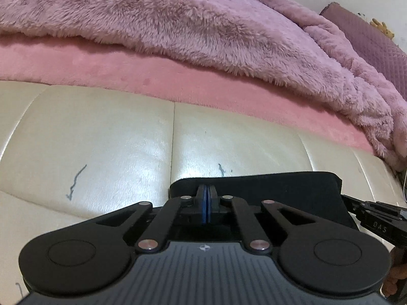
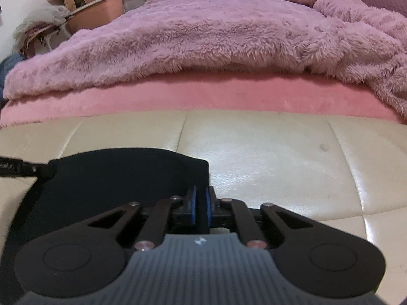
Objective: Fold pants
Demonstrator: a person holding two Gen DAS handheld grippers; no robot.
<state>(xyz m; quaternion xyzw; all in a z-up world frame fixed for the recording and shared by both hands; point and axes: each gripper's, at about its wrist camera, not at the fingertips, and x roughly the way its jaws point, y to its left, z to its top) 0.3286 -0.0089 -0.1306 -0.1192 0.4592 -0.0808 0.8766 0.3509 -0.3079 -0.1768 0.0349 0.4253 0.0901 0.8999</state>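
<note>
The black pants (image 1: 267, 190) lie folded on a cream leather bench (image 1: 101, 139), low in both views. In the left wrist view, my left gripper (image 1: 206, 190) has its blue pads pressed together over the near-left corner of the fabric. My right gripper (image 1: 344, 199) comes in from the right edge and reaches the cloth's right end. In the right wrist view, the pants (image 2: 114, 178) spread to the left. My right gripper (image 2: 201, 195) is shut on their right corner, with dark cloth between the pads. The left gripper (image 2: 49, 169) meets their left edge.
Behind the bench (image 2: 279, 165) runs a pink mattress edge (image 2: 203, 96) under a fluffy mauve blanket (image 2: 203, 38). A pink tub and piled laundry (image 2: 96, 7) sit at the back left. A person's hand (image 1: 395, 272) shows at the lower right of the left wrist view.
</note>
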